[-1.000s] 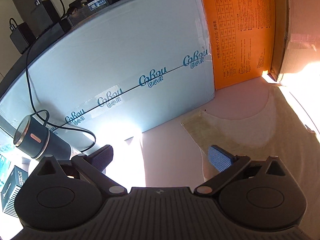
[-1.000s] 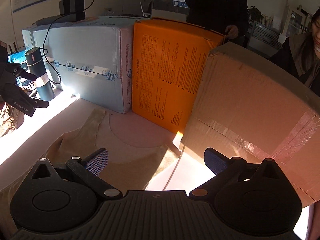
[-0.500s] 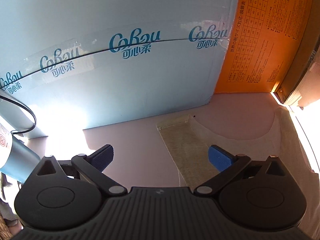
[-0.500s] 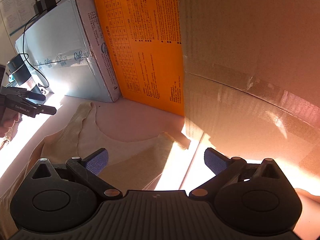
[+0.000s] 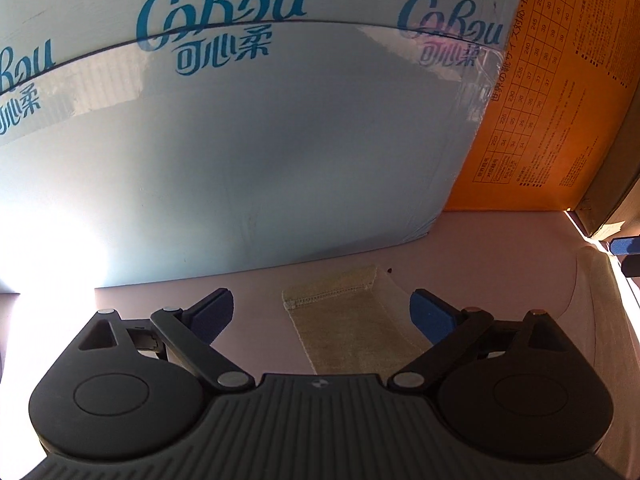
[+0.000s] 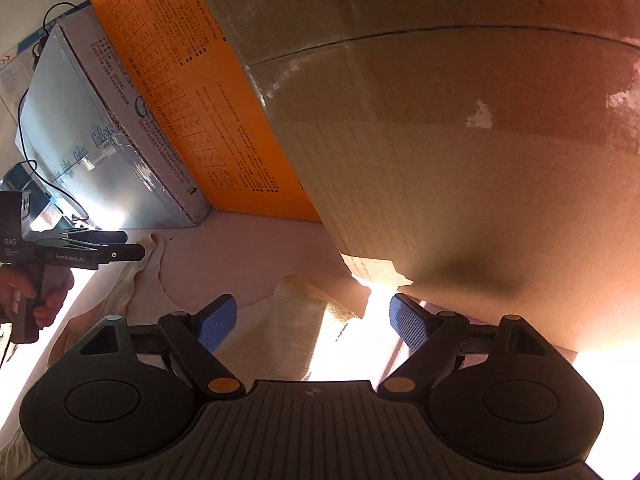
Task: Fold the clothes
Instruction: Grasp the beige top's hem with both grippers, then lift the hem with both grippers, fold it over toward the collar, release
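A beige sleeveless top lies flat on the pink table. Its left shoulder strap point(image 5: 340, 320) lies straight ahead of my left gripper point(image 5: 322, 312), between the open blue pads, with the stitched strap end towards the boxes. Its right shoulder strap point(image 6: 300, 320) lies between the open pads of my right gripper point(image 6: 312, 320). Both grippers are low over the cloth and empty. The left gripper also shows from the side in the right wrist view point(image 6: 120, 246), beside the left strap point(image 6: 154, 248).
A pale blue carton point(image 5: 240, 140) stands just behind the left strap. An orange box point(image 6: 192, 92) and a brown cardboard box point(image 6: 440, 160) stand close behind the right strap. A black cable point(image 6: 24, 120) hangs down the blue carton. Bright sunlight falls on the table.
Both grippers have moved forward and down towards the shoulder straps, so the boxes loom larger. Each strap end now lies between open pads. Both jaws have stayed open.
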Tool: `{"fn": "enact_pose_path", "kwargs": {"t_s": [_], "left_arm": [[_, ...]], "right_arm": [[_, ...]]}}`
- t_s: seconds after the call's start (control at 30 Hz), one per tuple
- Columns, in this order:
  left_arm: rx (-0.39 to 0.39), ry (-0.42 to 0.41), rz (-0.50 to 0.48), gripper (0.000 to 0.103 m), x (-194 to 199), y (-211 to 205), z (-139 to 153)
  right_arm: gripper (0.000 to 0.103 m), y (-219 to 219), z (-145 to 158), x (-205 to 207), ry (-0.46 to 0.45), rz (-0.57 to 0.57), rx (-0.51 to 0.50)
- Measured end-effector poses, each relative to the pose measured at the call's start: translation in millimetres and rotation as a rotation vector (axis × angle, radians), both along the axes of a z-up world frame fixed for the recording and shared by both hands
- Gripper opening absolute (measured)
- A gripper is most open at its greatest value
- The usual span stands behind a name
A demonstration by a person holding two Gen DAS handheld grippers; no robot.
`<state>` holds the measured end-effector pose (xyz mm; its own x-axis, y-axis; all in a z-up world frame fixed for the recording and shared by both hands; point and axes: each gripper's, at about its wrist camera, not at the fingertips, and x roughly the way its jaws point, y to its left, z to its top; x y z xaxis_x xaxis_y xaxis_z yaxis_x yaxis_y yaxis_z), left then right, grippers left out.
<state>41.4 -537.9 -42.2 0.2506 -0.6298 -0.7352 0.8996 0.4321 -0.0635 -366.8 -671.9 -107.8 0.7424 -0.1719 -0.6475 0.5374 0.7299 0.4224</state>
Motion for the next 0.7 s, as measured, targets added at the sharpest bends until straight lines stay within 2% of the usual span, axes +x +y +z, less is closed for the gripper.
{"fn": "enact_pose_path", "kwargs": {"t_s": [0.07,0.27,0.3,0.33,0.37,0.4,0.43,0.47,0.5,0.7], "left_arm": [[0.001,-0.002,-0.015,0.092,0,-3,-3],[0.017,-0.04,-0.09,0.091,-1,-13,-7],[0.021,-0.047,-0.097,0.091,-1,-14,-7],[0.025,-0.054,-0.103,0.091,-2,-15,-7],[0.021,-0.066,-0.116,0.083,-4,-15,-7],[0.015,-0.079,-0.129,0.062,-6,-15,-6],[0.004,-0.081,-0.152,0.049,-8,-15,-4],[0.005,-0.075,-0.167,0.028,-10,-16,-2],[0.008,-0.069,-0.179,0.006,-12,-18,-1],[-0.005,-0.063,-0.211,0.004,-21,-18,6]], "right_arm": [[0.064,-1,-3,3,0.002,0.023,-0.005],[0.062,-6,-6,6,-0.013,0.066,-0.006],[0.061,-6,-6,6,-0.009,0.077,-0.011],[0.054,-5,-6,6,-0.001,0.085,-0.017],[0.044,-5,-5,6,0.01,0.088,-0.021],[0.038,-4,-5,7,0.024,0.088,-0.028],[0.019,-3,-5,8,0.04,0.092,-0.034],[0.006,-2,-5,10,0.057,0.105,-0.033],[0.006,1,-4,12,0.066,0.121,-0.033],[0.005,10,3,17,0.075,0.122,-0.023]]}}
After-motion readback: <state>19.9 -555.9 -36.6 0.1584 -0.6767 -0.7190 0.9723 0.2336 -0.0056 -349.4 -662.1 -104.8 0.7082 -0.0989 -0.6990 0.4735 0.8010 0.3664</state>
